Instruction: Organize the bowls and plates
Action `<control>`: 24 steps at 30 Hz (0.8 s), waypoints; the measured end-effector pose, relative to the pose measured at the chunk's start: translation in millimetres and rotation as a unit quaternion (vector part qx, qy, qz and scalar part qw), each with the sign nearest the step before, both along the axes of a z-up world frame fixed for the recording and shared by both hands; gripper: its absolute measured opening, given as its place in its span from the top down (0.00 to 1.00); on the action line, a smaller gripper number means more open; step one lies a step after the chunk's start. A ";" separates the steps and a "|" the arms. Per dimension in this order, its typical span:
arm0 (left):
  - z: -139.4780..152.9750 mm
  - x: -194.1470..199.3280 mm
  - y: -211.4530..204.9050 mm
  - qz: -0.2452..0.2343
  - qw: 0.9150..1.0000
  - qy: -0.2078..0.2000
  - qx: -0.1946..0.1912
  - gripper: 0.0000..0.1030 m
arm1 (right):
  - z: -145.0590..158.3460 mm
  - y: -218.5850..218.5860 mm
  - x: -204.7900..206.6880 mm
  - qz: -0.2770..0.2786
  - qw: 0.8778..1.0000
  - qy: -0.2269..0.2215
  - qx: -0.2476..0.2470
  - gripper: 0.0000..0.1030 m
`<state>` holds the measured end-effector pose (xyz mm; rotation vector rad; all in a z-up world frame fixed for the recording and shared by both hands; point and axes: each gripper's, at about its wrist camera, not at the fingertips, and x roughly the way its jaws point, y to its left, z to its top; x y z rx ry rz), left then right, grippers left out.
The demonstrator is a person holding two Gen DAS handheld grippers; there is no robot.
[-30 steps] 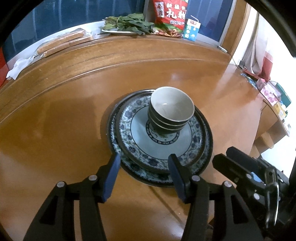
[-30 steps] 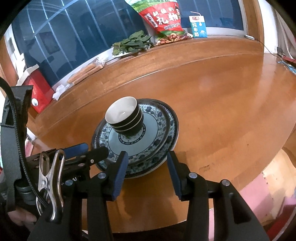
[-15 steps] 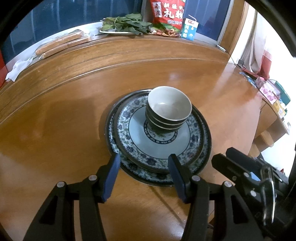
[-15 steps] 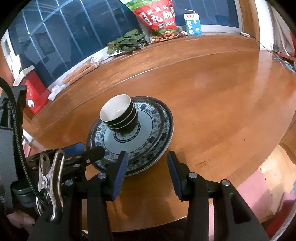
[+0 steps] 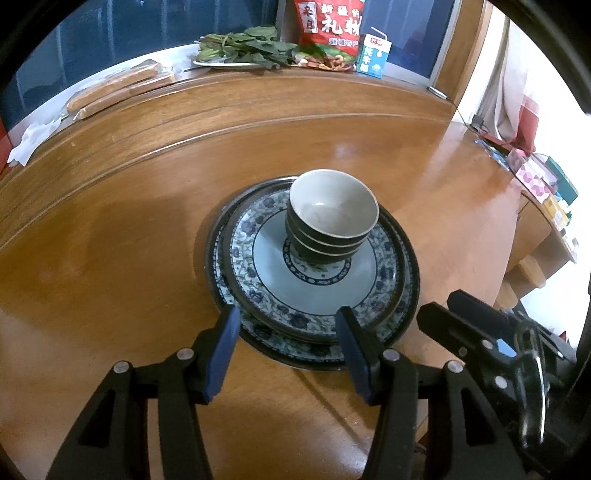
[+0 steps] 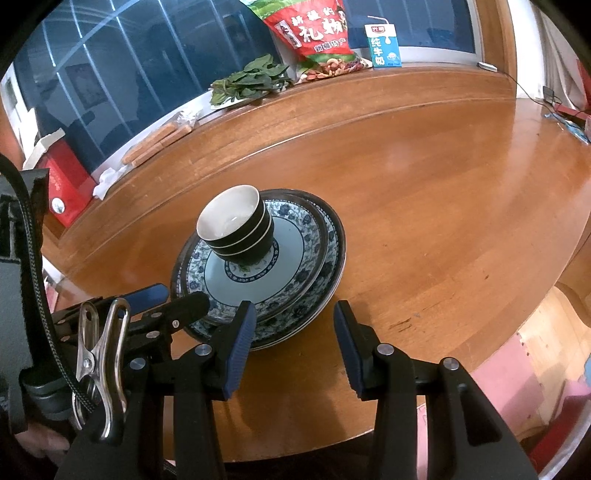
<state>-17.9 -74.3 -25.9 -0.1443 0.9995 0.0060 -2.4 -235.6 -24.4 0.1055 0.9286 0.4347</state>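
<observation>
A stack of blue-and-white floral plates (image 5: 258, 266) (image 6: 314, 254) lies in the middle of the round wooden table (image 5: 110, 240) (image 6: 443, 192). On the top plate stand three nested dark bowls (image 5: 332, 221) (image 6: 236, 225) with pale insides. My left gripper (image 5: 288, 325) hovers open at the near edge of the plates, nothing between its blue pads. My right gripper (image 6: 291, 321) is open just right of it, over the near rim of the plates and the bare table, and holds nothing. In the right wrist view the left gripper's fingers (image 6: 166, 306) reach the plates' near-left edge.
Along the window ledge behind the table lie wrapped sausages (image 5: 118, 86), a plate of green leaves (image 5: 243, 51), a red snack bag (image 5: 325, 33) and a small milk carton (image 5: 373, 55). A red box (image 6: 62, 184) stands at the left. Low furniture with boxes (image 5: 543, 192) is at the right.
Both views have shifted slightly; the plate stack and bowls stay put, and both grippers keep the same opening.
</observation>
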 end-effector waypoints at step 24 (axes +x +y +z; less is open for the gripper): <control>0.8 -3.7 -1.4 -0.002 1.000 -0.003 -0.002 0.45 | -2.0 -2.3 2.2 -0.011 1.000 0.003 -0.001 0.56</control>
